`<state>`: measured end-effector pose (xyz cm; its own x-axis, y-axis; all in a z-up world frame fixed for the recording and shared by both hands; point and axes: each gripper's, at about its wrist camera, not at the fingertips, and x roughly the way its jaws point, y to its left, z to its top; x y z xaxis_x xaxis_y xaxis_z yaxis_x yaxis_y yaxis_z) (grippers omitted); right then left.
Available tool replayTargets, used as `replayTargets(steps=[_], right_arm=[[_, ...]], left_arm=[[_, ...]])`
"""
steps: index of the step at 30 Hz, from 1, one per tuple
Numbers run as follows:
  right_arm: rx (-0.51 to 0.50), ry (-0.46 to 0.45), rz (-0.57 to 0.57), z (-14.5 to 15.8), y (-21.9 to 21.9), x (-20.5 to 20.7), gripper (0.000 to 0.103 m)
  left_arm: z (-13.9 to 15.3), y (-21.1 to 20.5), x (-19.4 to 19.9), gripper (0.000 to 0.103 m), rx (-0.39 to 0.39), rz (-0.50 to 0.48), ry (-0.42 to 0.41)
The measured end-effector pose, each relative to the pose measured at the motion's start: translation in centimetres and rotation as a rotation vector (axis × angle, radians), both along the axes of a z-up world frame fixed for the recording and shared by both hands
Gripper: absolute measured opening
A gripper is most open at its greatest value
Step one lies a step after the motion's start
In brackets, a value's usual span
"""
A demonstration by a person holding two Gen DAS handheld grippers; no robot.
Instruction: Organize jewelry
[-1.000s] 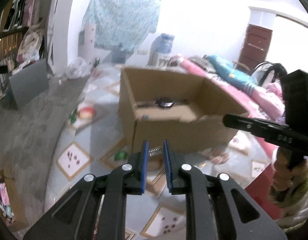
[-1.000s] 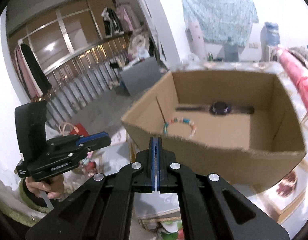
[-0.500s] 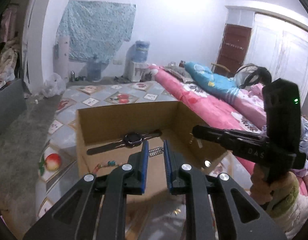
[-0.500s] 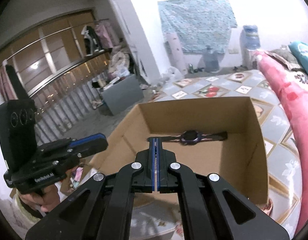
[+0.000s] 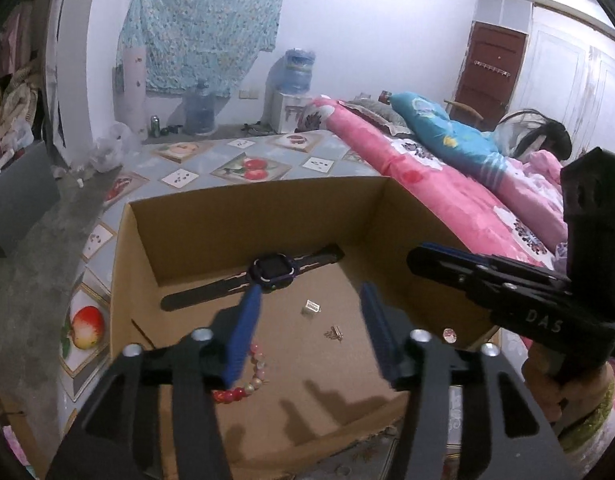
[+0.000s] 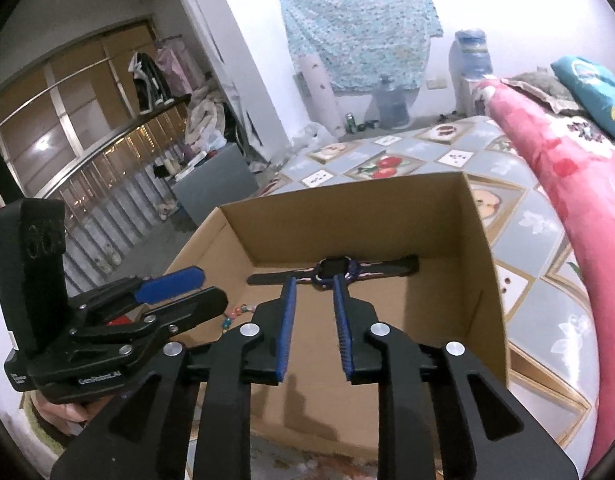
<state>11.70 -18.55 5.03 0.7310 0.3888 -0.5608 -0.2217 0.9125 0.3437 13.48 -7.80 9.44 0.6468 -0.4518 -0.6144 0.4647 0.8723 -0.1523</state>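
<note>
An open cardboard box [image 5: 247, 196] [image 6: 483, 240] holds a dark watch [image 5: 271, 268] [image 6: 335, 268], a bead bracelet [image 5: 247, 380] [image 6: 235, 314], a small gold piece [image 5: 334, 333] and a small round stud [image 5: 448, 333]. My left gripper [image 5: 310, 292] [image 6: 207, 286] hangs over the box with its jaws opening. A small silver piece [image 5: 311, 307] shows just below them, free of both pads. My right gripper [image 6: 313, 282] [image 5: 421, 256] also points into the box, its jaws opening with nothing between them.
The box stands on a fruit-patterned mat [image 5: 247, 168]. A pink quilt [image 5: 427, 184] and blue pillow lie to the right. A grey box [image 6: 215, 188], a railing and piled clothes are at the left. Water bottles [image 5: 199, 108] stand by the far wall.
Both grippers moved in over the box. The left jaws, shut on the small silver piece before, have parted and the piece has left them. The right jaws, fully shut before, have parted.
</note>
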Motion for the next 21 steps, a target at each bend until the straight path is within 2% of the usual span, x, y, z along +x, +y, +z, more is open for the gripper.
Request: replayTargets(steps=[2,4,8,13,14,17,21], right_arm=[[0.01,-0.007,-0.011,0.3,-0.5,-0.7,0.024],[0.014,-0.02,-0.02,0.7,-0.9,-1.4,0.031],[0.017,-0.052,-0.025,1.6,-1.1,-2.9,0.045],[0.005,-0.101,-0.034,2.9,-0.6,-5.3,0.069],[0.003,-0.109,-0.038,3.1,-0.6,-5.8,0.07],[-0.016,-0.127,-0.042,3.8,-0.1,-6.8,0.08],[-0.058,-0.152,-0.064,4.5,0.4,-8.0,0.092]], left_arm=[[0.4,0.0,-0.5,0.067,0.002,0.01,-0.007],[0.8,0.2,-1.1,0.073,-0.004,0.019,-0.018],[1.8,0.8,-3.2,0.083,-0.01,0.028,-0.057],[2.8,2.1,-6.7,0.093,-0.005,0.037,-0.118],[3.0,2.5,-7.6,0.095,-0.004,0.039,-0.133],[3.4,3.5,-9.7,0.097,-0.002,0.052,-0.162],[3.3,4.5,-11.6,0.097,0.001,0.076,-0.149]])
